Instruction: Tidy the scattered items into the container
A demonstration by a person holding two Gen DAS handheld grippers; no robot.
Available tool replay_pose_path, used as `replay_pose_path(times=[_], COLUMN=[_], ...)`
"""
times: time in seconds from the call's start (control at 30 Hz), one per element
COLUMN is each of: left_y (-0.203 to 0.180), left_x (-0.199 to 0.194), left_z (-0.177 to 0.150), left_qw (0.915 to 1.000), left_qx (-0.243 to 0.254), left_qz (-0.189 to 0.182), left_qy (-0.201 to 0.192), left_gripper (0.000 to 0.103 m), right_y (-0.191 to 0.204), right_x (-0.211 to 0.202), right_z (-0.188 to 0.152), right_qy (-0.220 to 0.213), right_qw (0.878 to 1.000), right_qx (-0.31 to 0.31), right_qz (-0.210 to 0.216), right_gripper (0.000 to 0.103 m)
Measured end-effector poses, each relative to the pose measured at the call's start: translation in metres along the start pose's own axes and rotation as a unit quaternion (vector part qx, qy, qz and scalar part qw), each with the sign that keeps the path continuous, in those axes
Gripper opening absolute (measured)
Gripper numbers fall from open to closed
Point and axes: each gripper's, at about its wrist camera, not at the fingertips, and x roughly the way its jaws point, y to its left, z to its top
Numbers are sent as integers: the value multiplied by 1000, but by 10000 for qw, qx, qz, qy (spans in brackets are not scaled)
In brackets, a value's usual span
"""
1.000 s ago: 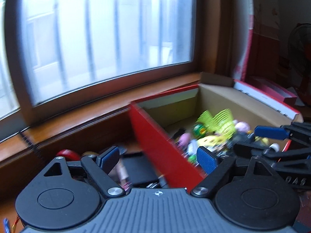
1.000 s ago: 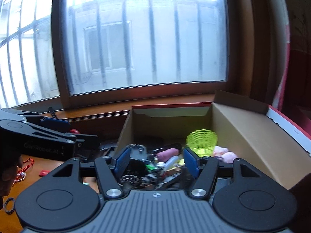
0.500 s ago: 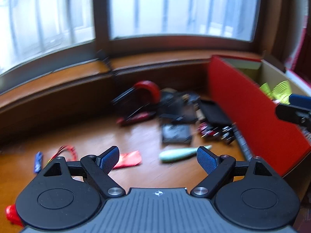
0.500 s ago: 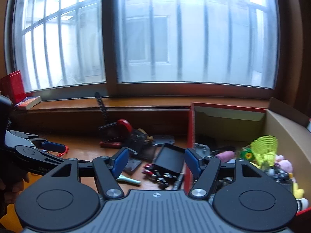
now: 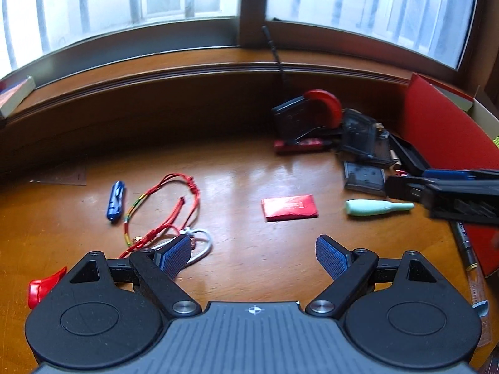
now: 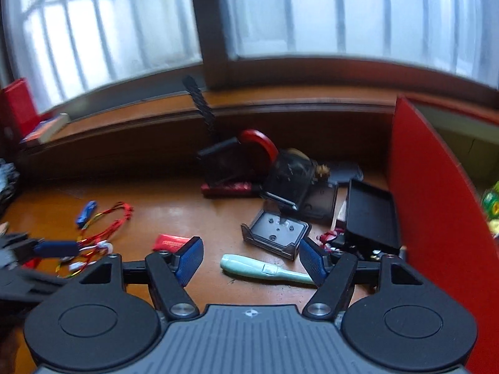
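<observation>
My left gripper hangs open over the wooden table, nothing between its fingers. Ahead of it lie a red packet, a red string bracelet, a blue clip and a white cord loop. The jaws of my right gripper are opening, and the mint green bottle-shaped item lies on the table between the fingers, untouched. The red cardboard box stands at the right. In the left wrist view the right gripper reaches in over the mint item.
A heap of black and dark clear cases, a black tray and a red-handled thing sits near the box. A small red piece lies at the left. A pen lies by the box wall. The window sill runs behind.
Both views have swung left from the box's inside to the table. Both grippers have dropped toward the tabletop. The right jaws have spread slightly.
</observation>
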Motion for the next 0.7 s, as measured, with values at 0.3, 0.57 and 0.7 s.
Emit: replay_pose_path(times=[0.3, 0.57, 0.7], left_y=[20, 26, 26], left_x=[19, 42, 49], left_z=[9, 19, 25], left_qw=[9999, 9996, 9996], left_qx=[-109, -149, -91], left_qz=[-40, -169, -206], left_qy=[49, 148, 140], left_gripper=[87, 87, 87], right_y=[-6, 2, 3], right_x=[58, 82, 84], right_z=[11, 14, 13], right_qy=[342, 315, 308], right_qw=[9961, 9955, 9954], right_qx=[610, 261, 101], right_qz=[-539, -856, -898], right_gripper=[75, 74, 74])
